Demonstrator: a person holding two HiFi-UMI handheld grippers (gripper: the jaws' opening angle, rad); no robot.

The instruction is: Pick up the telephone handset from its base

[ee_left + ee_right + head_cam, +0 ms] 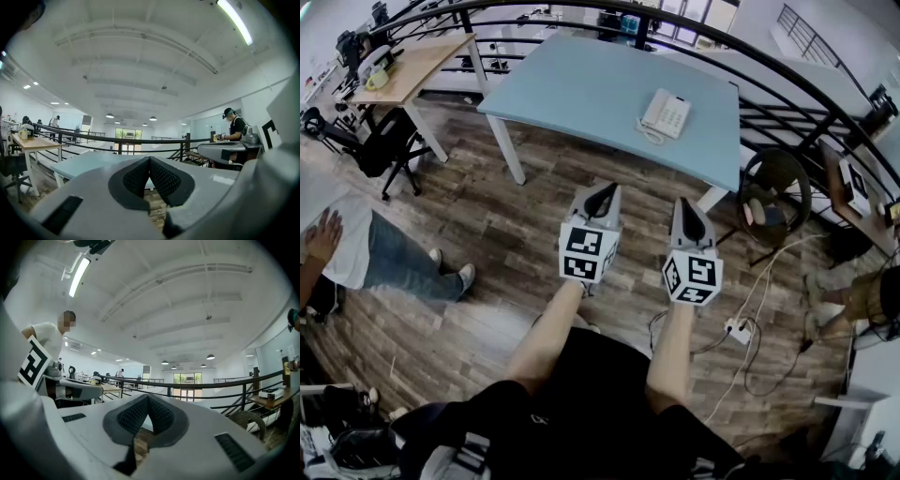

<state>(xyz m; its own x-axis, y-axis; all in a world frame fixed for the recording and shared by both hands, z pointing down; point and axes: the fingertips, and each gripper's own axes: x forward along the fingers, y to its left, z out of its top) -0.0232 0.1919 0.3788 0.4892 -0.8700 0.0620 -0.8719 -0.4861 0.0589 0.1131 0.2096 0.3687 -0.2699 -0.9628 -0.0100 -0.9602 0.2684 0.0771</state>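
A white telephone (666,113) with its handset (653,107) resting on the base lies on the light blue table (581,94), toward its right side. My left gripper (602,198) and right gripper (692,219) are held side by side over the wooden floor, well short of the table's near edge. Both point level toward the table. In the left gripper view the left gripper (149,160) has its jaws together with nothing between them. In the right gripper view the right gripper (148,398) stands the same way, empty. Neither gripper view shows the telephone.
A black railing (675,23) curves behind the table. A wooden desk (408,70) and black office chair (380,145) stand at the left. A round wicker chair (773,192) sits right of the table. Cables and a power strip (739,328) lie on the floor. A seated person (384,258) is at the left.
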